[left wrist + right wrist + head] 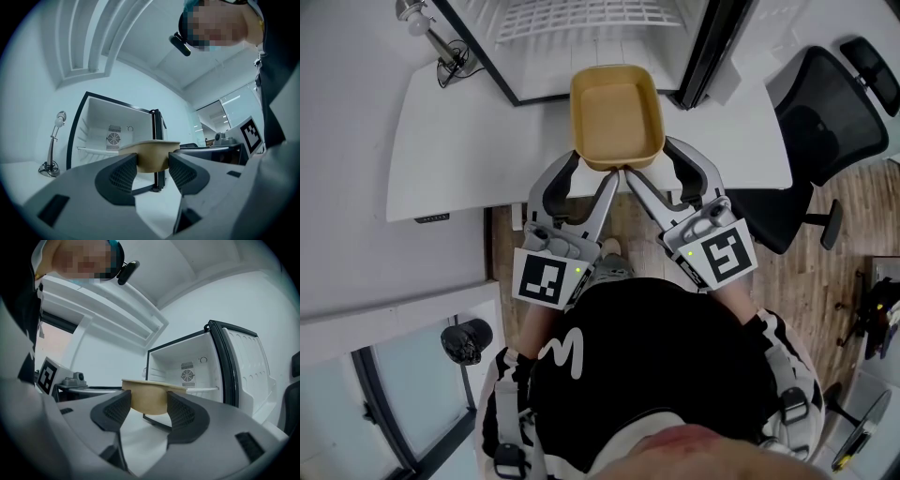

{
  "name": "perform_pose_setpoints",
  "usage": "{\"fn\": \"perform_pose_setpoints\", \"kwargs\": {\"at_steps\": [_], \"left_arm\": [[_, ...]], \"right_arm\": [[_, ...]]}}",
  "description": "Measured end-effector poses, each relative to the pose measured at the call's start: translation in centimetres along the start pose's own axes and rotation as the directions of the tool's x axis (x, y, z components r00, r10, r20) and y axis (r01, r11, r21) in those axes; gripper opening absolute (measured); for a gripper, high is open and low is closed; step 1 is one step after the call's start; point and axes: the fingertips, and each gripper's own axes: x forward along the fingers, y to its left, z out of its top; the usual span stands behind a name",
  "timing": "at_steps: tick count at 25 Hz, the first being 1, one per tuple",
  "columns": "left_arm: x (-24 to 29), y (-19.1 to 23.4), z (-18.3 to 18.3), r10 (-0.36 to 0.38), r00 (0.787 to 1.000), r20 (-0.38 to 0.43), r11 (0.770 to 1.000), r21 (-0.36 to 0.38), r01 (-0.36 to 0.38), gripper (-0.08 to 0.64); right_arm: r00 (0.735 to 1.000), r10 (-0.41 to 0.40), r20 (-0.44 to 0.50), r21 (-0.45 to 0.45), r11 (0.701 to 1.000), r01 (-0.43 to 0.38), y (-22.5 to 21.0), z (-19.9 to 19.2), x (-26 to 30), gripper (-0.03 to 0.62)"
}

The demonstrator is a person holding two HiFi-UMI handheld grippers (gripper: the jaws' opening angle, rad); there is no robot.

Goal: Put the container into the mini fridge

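Container [616, 117], clamped at its near end by left gripper [592, 180] and right gripper [655, 171], hangs over the near edge of the table [450, 141], before the open mini fridge [609, 54]; level carriage and matched advance seem advisable.

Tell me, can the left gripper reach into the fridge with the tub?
Probably yes. The mini fridge stands open right ahead, its door swung aside, and nothing sits between it and the container. The left gripper and right gripper both hold the container's near end.
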Motion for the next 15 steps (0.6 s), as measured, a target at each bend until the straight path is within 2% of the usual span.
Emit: {"fn": "perform_pose_setpoints", "kwargs": {"at_steps": [10,15], "left_arm": [[1.7,2.7,-0.5,-0.007,1.000,-0.015,1.000,0.004,0.007,0.217],[2.7,3.7,-0.6,-0.032,0.999,0.004,0.999,-0.002,0.032,0.217]], "right_arm": [[1.000,-0.027,-0.004,-0.008,1.000,0.027,-1.4,-0.1,2.7,0.252],[0.999,-0.037,0.016,0.000,0.999,0.037,-2.1,0.1,4.0,0.252]]}}
